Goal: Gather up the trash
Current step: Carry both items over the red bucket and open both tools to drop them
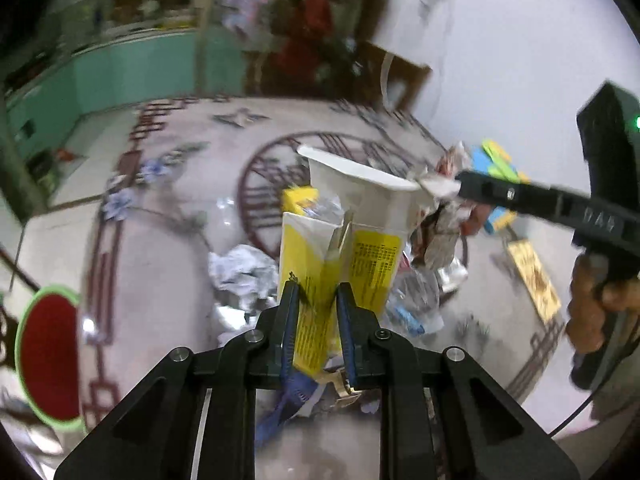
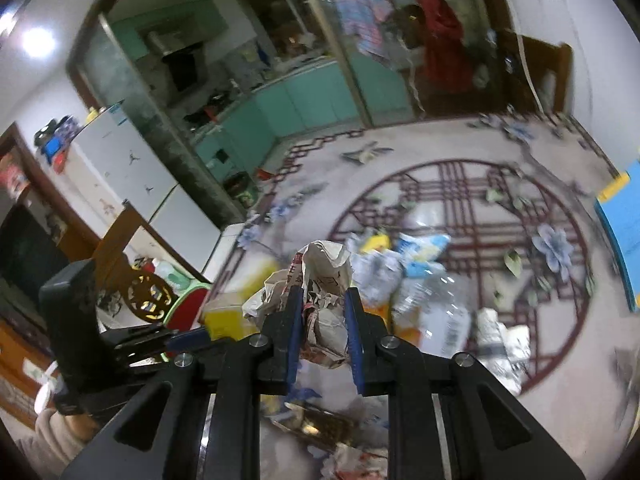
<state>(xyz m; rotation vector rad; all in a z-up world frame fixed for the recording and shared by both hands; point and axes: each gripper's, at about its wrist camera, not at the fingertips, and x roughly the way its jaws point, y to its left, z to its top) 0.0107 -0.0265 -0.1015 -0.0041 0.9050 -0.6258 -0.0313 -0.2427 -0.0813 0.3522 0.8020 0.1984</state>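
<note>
Yellow-and-white cardboard carton [image 1: 320, 264] pinched upright in the left hand-held gripper [image 1: 318, 300] as a bin; right hand-held gripper [image 2: 322, 312] clamps crumpled printed paper [image 2: 324, 276] to drop in.

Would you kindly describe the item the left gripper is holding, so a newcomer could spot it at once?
Start at the round lattice pattern on the floor, where the trash is piled. Above it, the left gripper is shut on a yellow and white carton, its top torn open; neighbouring litter is crumpled paper and clear plastic.
</note>
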